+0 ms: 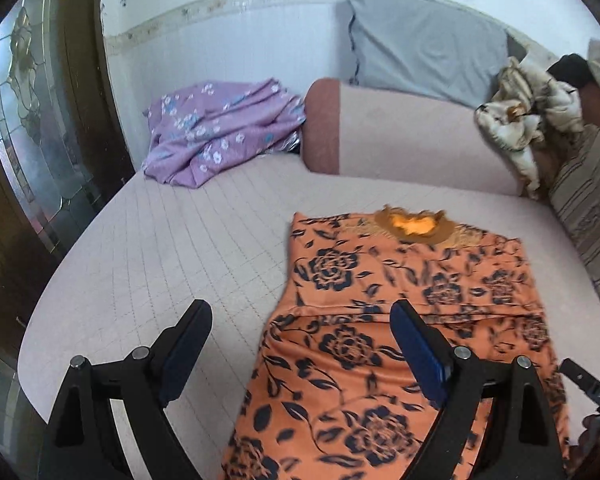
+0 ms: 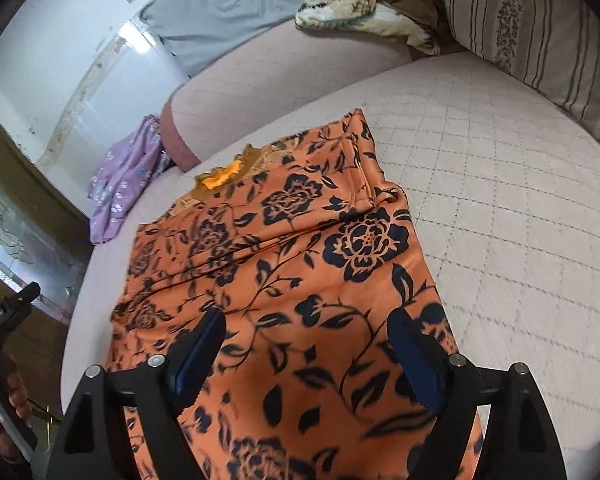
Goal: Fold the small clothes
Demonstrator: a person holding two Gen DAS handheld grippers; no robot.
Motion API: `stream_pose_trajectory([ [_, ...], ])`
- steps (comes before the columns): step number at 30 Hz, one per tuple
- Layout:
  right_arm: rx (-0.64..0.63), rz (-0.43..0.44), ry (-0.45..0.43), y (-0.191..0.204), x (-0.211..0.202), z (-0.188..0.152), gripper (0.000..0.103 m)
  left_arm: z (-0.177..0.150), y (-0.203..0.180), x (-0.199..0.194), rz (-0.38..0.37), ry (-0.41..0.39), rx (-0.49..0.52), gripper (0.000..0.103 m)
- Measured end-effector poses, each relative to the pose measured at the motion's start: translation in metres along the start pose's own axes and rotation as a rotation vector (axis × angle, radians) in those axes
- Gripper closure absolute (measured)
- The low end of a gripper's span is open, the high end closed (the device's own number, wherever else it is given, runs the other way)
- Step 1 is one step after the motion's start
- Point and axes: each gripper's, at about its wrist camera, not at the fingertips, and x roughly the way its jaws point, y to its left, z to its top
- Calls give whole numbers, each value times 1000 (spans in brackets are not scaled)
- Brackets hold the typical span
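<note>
Both claws spread wide, nothing between the pads, neither touching cloth. Right gripper hangs over the near part of the orange floral garment; left gripper sits at the garment's left edge, its right finger over cloth, its left finger over bare mattress. So the right hand looks nearer the fabric's middle, the left nearer the side edge. The garment lies flat on the quilted mattress, long axis running away from both claws, collar at the far end, hem end near and cut off by the frame. One side looks already folded in. Further back: purple floral cloth by the wall, grey pillow beyond. Likely next fold brings the near end toward the collar.
</note>
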Motion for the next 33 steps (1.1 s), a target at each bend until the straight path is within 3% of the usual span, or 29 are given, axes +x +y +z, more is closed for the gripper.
stream_pose_trajectory([
  [9,0,39,-39,7,-35,-16,18,-7,-11,-46,7,-58,16,12],
  [13,-38,35,-49,18,-45,-20,18,-12,-12,-48,97,-45,59,12],
  [18,-136,6,-50,48,-49,-22,18,-31,-5,-30,173,42,99,12],
  [23,-204,12,8,72,-35,-30,18,-71,18,6,94,219,46,12],
  [26,-132,55,107,51,-22,-37,18,-107,40,29,39,322,2,12],
  [29,-48,-22,118,3,-29,-39,18,-139,62,41,-20,395,-39,12],
  [33,52,-98,178,-67,-44,-45,18,-168,79,50,-37,445,-58,12],
])
